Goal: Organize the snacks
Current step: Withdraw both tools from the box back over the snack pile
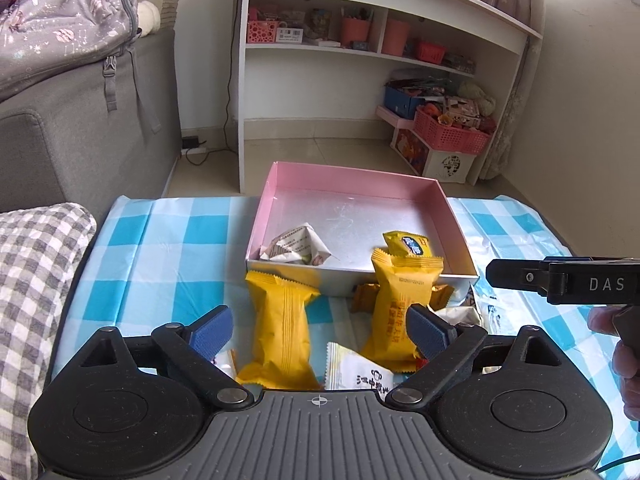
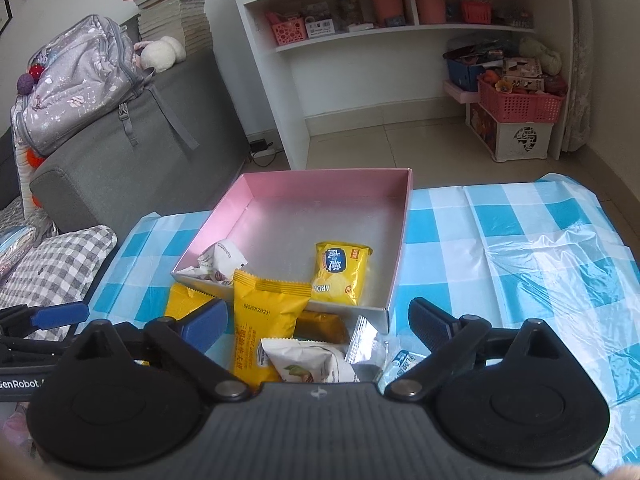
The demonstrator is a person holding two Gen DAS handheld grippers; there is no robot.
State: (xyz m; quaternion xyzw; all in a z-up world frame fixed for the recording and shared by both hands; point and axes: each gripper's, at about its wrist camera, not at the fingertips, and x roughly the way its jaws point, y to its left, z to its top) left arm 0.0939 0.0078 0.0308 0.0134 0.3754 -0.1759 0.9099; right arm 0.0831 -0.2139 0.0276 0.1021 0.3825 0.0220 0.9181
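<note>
Barely started, I'd say: the pink box (image 2: 320,216) near the desk's far edge holds just a chips bag (image 2: 340,276) and a white packet (image 2: 220,260). Both left tongs (image 1: 320,330) and right tongs (image 2: 318,326) released, empty, over yellow packs (image 1: 280,332) outside the box.

1 pink box (image 2: 400,216); inside: 1 white packet (image 2: 222,258), 1 yellow chip bag (image 2: 340,276). At box's 6 o'clock: 2 yellow packs (image 1: 282,332) (image 1: 402,304).

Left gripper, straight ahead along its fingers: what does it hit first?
Likely the yellow snack packet lying on the checked cloth between the open left gripper fingers, short of the pink box. Depth is hard to judge.
</note>
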